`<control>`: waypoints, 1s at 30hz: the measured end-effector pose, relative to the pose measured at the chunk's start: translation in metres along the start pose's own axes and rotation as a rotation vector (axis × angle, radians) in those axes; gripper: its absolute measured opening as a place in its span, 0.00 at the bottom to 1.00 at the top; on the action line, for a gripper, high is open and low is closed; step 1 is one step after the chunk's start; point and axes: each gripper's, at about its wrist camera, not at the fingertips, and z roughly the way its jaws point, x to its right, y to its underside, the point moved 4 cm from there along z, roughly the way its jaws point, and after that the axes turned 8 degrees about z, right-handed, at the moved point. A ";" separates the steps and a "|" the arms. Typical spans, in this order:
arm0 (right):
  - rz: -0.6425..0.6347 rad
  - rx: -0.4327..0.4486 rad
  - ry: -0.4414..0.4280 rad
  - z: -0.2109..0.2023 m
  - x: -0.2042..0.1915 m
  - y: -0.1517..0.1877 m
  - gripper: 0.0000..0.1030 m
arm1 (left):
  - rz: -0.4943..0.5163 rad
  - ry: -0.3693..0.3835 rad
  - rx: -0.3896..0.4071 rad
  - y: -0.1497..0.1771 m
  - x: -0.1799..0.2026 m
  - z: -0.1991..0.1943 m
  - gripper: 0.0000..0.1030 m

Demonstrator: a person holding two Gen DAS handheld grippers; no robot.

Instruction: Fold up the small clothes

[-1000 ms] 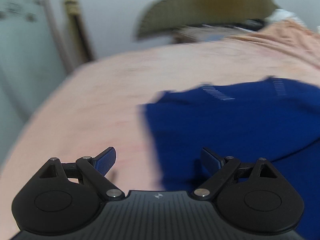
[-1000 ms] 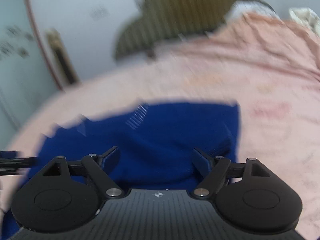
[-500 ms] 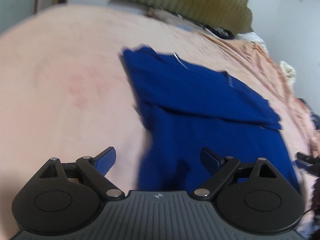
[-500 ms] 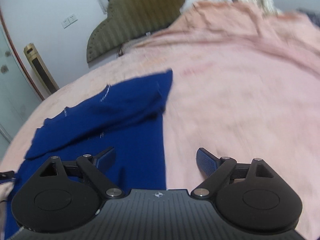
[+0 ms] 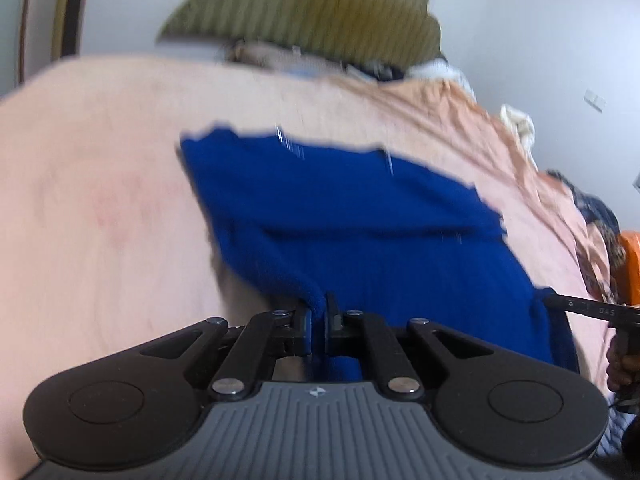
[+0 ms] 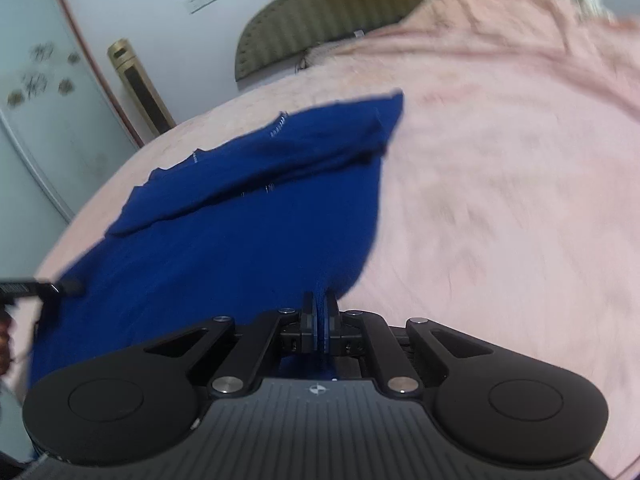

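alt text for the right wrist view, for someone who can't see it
The right gripper is shut on the near edge of a partly folded blue garment lying on a pink bedsheet. An olive headboard stands behind.

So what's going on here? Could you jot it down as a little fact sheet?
garment: dark blue knit garment, far part already folded over itself
surface: pink bedspread
left gripper: shut on the garment's near left corner
right gripper: shut on the garment's near right corner
background: olive ribbed headboard, white wall
sharpness: both views blurred
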 end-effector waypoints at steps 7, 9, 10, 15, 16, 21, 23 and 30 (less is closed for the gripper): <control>-0.094 0.170 0.107 0.020 -0.017 -0.057 0.07 | -0.021 -0.195 0.036 -0.034 -0.026 0.041 0.05; -0.138 0.191 0.177 0.034 -0.016 -0.066 0.07 | -0.021 -0.221 0.020 -0.035 -0.028 0.057 0.06; -0.148 0.200 0.205 0.042 -0.013 -0.070 0.07 | -0.024 -0.224 0.002 -0.033 -0.029 0.058 0.07; 0.012 0.164 0.224 0.059 0.016 -0.070 0.24 | -0.031 -0.257 -0.044 -0.020 -0.031 0.041 0.27; 0.040 0.167 0.202 0.052 0.017 -0.066 0.28 | -0.032 -0.279 -0.051 -0.016 -0.030 0.035 0.50; 0.131 0.163 0.123 0.013 0.022 -0.037 0.37 | -0.072 -0.302 -0.011 0.010 -0.021 -0.004 0.81; 0.163 0.154 0.103 0.001 0.025 -0.024 0.38 | -0.105 -0.257 -0.034 0.021 -0.017 -0.012 0.81; 0.296 0.109 0.028 -0.021 0.033 0.014 0.36 | -0.215 -0.043 -0.127 0.053 -0.001 -0.026 0.80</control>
